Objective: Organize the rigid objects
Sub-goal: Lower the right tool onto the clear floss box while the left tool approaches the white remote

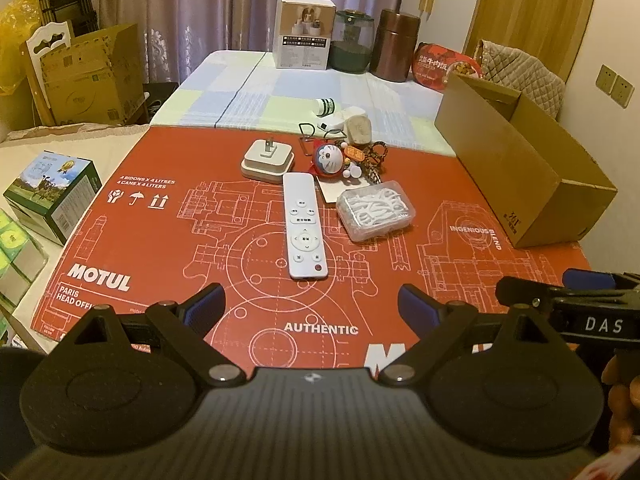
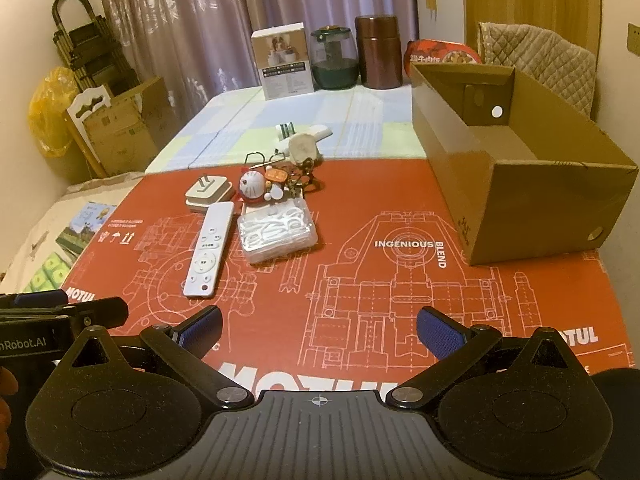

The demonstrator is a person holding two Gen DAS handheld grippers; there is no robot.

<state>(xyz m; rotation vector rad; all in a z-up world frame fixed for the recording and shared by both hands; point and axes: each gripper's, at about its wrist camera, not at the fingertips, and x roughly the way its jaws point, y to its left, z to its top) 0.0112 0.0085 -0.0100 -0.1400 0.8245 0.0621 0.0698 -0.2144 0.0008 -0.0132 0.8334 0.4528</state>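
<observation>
A white remote (image 1: 304,227) (image 2: 208,249) lies on the red mat (image 1: 160,240) (image 2: 400,280), with a clear box of floss picks (image 1: 375,209) (image 2: 278,233) to its right. Behind them sit a white plug adapter (image 1: 267,159) (image 2: 208,196), a Doraemon keychain (image 1: 332,158) (image 2: 253,187) with keys, and small white items. An open cardboard box (image 1: 520,168) (image 2: 520,184) stands at the right and looks empty. My left gripper (image 1: 311,308) and my right gripper (image 2: 318,328) are both open and empty, near the mat's front edge.
A white carton (image 1: 303,32) (image 2: 285,63), a glass jar (image 1: 353,42) (image 2: 334,59), a brown canister (image 1: 394,45) (image 2: 378,52) and a red food tub (image 1: 444,66) stand at the table's back. Boxes (image 1: 52,196) lie left of the mat. A chair (image 2: 536,64) stands behind the cardboard box.
</observation>
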